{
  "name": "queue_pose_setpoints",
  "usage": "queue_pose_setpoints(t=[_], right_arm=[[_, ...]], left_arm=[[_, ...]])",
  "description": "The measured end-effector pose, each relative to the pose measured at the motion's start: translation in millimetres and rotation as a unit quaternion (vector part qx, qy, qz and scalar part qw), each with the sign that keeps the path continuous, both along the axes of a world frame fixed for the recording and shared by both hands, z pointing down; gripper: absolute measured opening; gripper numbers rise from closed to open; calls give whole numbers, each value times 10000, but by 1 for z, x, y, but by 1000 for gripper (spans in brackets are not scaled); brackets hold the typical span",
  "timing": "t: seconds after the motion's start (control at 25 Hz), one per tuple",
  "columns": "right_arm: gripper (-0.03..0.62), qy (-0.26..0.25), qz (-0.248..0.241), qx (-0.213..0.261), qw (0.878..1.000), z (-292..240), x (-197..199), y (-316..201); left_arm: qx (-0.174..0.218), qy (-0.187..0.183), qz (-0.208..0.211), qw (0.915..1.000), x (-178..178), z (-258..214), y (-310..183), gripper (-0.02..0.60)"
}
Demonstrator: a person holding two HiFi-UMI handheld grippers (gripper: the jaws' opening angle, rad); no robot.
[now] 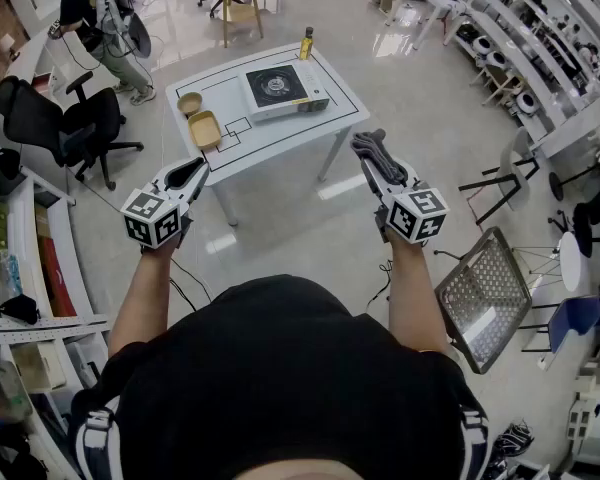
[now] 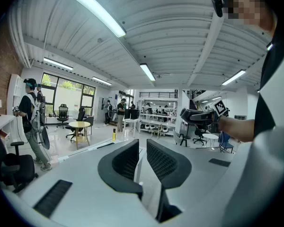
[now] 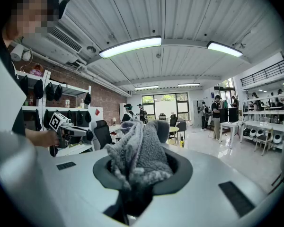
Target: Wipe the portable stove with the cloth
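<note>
The portable stove [image 1: 280, 90], silver with a black burner, sits on a white table [image 1: 280, 133] well ahead of me. Both grippers are held in the air short of the table. My right gripper [image 1: 372, 151] is shut on a grey fluffy cloth [image 3: 138, 152], which bulges up between its jaws; the cloth [image 1: 378, 154] also shows in the head view. My left gripper [image 1: 192, 171] holds nothing, its jaws drawn together to a thin slit. In the left gripper view the right gripper [image 2: 199, 116] shows, and in the right gripper view the left gripper [image 3: 68, 130].
On the table stand a yellow bottle [image 1: 306, 43] and two tan bowls [image 1: 190, 103], [image 1: 204, 128]. A black office chair [image 1: 65, 128] is to the left, a person [image 1: 90, 23] beyond it. A mesh folding chair [image 1: 485, 298] lies to my right. Shelves line both sides.
</note>
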State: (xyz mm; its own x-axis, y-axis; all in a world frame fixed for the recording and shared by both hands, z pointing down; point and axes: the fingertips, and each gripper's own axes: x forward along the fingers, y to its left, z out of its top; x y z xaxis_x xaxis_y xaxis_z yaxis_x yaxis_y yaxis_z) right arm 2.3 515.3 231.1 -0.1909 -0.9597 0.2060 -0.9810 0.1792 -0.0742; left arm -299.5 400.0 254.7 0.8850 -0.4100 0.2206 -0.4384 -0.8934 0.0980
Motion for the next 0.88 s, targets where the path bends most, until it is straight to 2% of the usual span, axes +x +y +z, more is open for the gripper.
queue_pose_setpoints(t=[0.28, 0.48, 0.6, 0.88], right_arm=[[114, -125, 55, -82, 9999, 4, -11, -7], [114, -277, 238, -14, 9993, -1, -12, -6], [114, -346, 274, 12, 9990, -2, -17, -3], [114, -289, 202, -209, 9992, 8, -32, -9]], left_arm=[[-165, -154, 155, 9996, 7, 1, -9, 69], [-323, 160, 299, 9989, 12, -15, -2, 69], [-276, 212, 351, 9988, 10, -22, 2, 69], [-374, 371, 146, 9985, -10, -22, -10, 69]])
